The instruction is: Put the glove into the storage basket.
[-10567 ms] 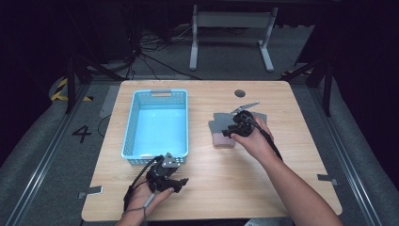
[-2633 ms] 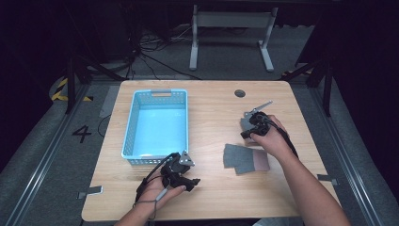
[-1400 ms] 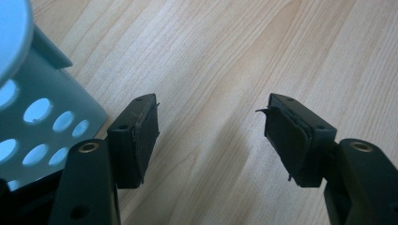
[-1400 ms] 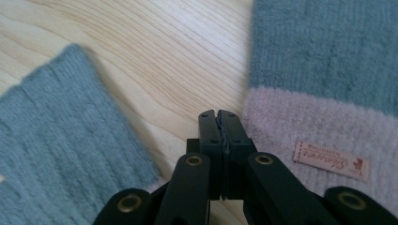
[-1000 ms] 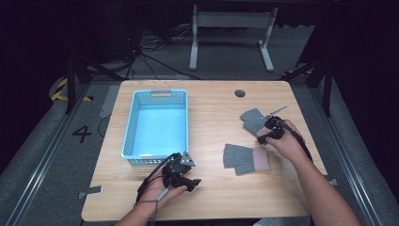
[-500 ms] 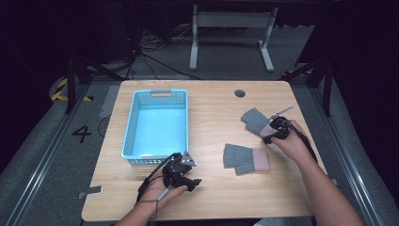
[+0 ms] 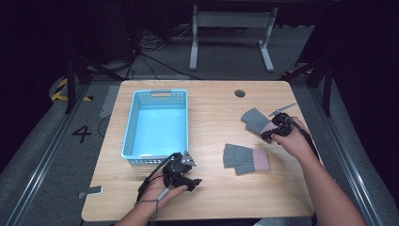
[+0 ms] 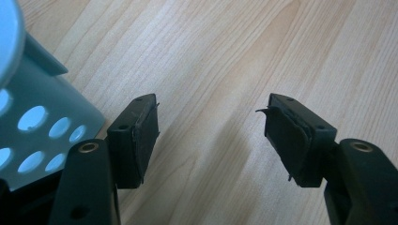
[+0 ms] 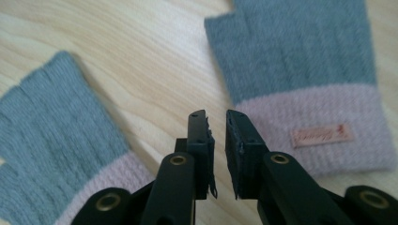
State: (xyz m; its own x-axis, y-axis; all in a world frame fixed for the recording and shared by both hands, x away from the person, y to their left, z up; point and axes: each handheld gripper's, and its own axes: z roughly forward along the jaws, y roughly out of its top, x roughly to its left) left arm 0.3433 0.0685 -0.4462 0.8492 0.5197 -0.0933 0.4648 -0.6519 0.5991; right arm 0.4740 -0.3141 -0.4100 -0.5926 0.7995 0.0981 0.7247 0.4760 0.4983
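Observation:
Two grey knit gloves with pink cuffs lie flat on the right of the table. The far glove (image 7: 255, 119) (image 9: 300, 70) is beside my right gripper (image 7: 267, 135) (image 9: 216, 119), and the near glove (image 7: 244, 158) (image 9: 56, 140) lies closer to the front. The right jaws stand almost together, with a thin slit and nothing between them, just above the wood at the edge of the far glove's cuff. My left gripper (image 7: 188, 178) (image 8: 211, 122) rests open on bare wood by the near right corner of the blue basket (image 7: 129, 141) (image 8: 33, 126).
The blue basket is empty and stands left of the table's middle. A round cable hole (image 7: 240, 93) sits near the back edge. A strip of tape (image 7: 90, 191) marks the front left corner. Bare wood lies between the basket and the gloves.
The gloves, once piled together mid-table, now lie apart on the right. In the last second the right gripper has drawn back slightly from the far glove. The left gripper has stayed put.

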